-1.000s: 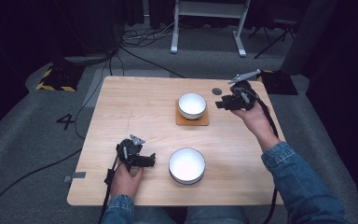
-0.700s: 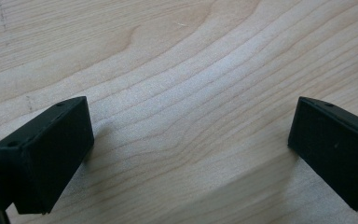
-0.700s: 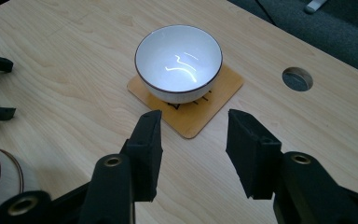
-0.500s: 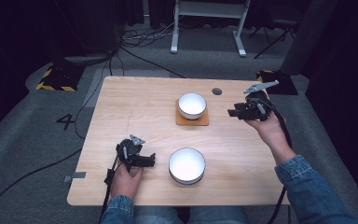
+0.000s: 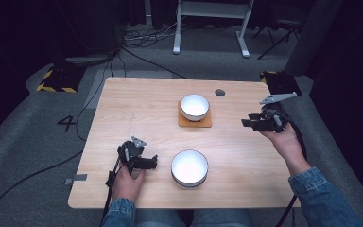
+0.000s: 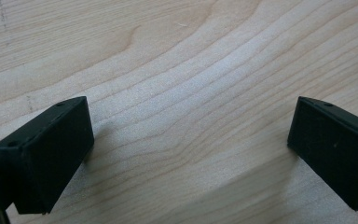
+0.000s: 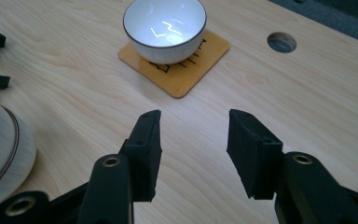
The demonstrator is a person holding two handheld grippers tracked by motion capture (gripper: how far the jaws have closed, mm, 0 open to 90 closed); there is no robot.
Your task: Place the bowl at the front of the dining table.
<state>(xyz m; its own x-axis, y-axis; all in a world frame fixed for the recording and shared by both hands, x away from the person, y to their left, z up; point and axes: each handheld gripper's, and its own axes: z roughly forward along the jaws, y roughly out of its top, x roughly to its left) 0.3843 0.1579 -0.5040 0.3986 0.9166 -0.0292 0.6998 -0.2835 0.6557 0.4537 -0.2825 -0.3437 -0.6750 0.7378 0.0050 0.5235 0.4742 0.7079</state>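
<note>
High view: left tool [image 5: 144, 161] rests on the table [image 5: 137, 109] beside the near bowl [image 5: 189, 168]; right tool [image 5: 260, 123] hovers right of the far bowl [image 5: 194, 107] on its coaster [image 5: 194, 122].
Left gripper view: jaws spread, bare wood between.
Right gripper view: jaws spread, empty, aimed toward that bowl [image 7: 164, 28]. Seemingly between grasps; next needs an approach to a rim.
</note>
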